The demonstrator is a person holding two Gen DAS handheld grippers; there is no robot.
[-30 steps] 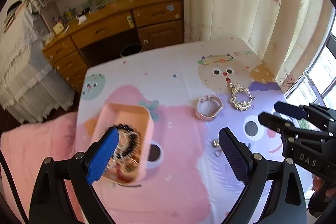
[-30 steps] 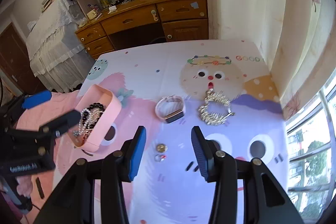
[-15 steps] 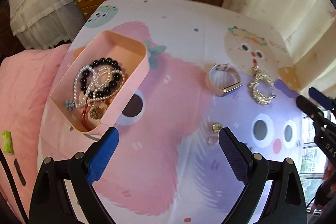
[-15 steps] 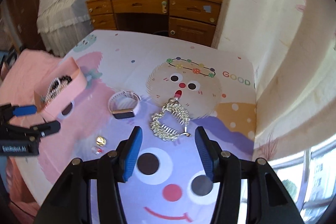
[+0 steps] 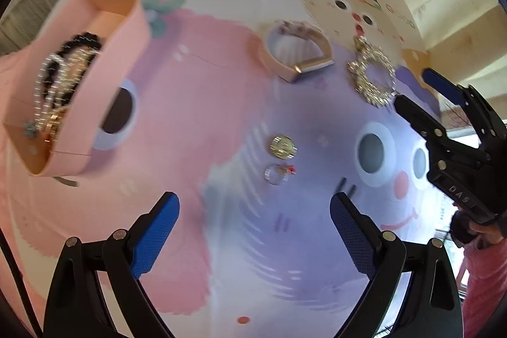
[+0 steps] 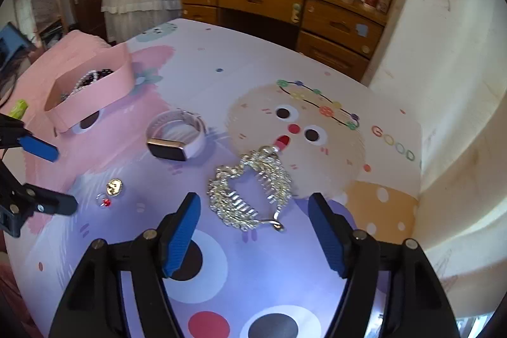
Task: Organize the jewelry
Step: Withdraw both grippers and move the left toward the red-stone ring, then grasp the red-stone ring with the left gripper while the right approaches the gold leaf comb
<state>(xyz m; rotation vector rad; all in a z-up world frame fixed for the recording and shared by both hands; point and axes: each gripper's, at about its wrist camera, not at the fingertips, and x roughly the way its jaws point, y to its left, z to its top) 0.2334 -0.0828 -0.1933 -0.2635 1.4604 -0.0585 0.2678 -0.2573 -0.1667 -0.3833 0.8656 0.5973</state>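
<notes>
Sorting: the jewelry job is looking partly done.
Pink box (image 5: 95, 91): it is sitting on the far left of the table (image 6: 253, 62), and it is already holding bead strings (image 5: 60, 78), some black and some white.
Things waiting outside the box: four pieces are lying on the table's cartoon cloth.
Watch band (image 6: 176, 135): it is resting near the middle, well apart from the box.
Sparkly hair comb (image 6: 250, 195): it is lying just to the right of the watch band.
Gold pin (image 5: 283, 146): it is sitting nearer than the watch band, toward the left side.
Small ring (image 5: 276, 174): it is lying just beside the gold pin and is showing a red bit.
Left hand-held gripper (image 5: 255, 230): its blue pads are standing wide apart, holding nothing, and it is hanging over the pin and the ring without touching them.
Right hand-held gripper (image 6: 255, 230): its jaws are opening, nothing is pinched between them, and the sparkly comb is lying just past its tips, not touching.
What is left: I am guessing all four loose pieces need to go into the pink box.
</notes>
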